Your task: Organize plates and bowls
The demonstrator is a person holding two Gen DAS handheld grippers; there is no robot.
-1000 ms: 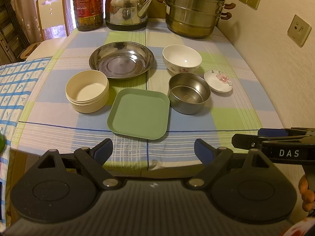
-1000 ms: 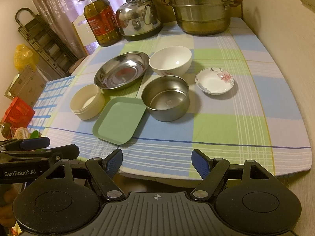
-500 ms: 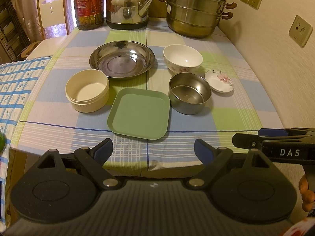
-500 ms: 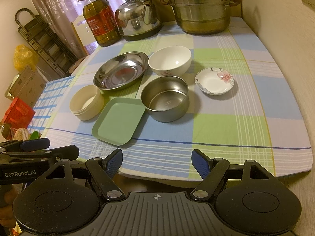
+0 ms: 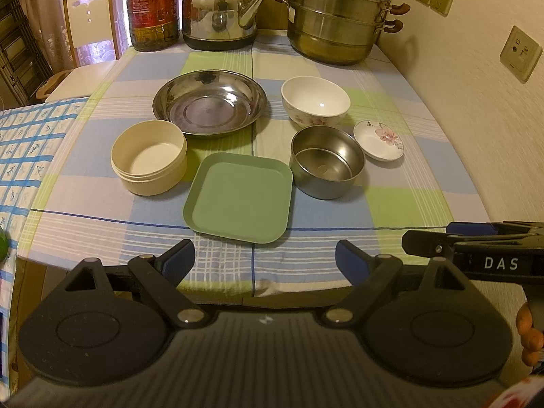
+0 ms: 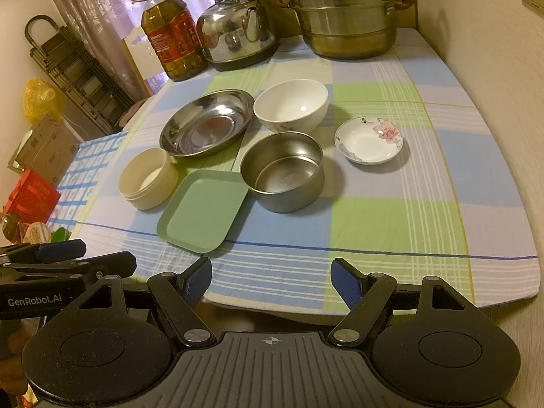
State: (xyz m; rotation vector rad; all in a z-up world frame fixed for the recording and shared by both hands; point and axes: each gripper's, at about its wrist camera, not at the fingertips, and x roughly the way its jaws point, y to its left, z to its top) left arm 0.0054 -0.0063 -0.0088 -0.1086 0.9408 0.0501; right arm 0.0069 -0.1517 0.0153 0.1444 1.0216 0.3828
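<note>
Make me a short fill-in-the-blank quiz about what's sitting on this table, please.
1. The flat square plate nearest the table edge is coloured ____.
2. The small saucer is painted with a pink ____.
3. Both the left gripper and the right gripper hold ____.
4. The white bowl stands just behind the ____ bowl.

Missing words: green; flower; nothing; steel

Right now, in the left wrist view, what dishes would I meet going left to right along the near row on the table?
Cream round container → green square plate → steel bowl → small flowered saucer, which sits slightly farther back than the rest.
</note>
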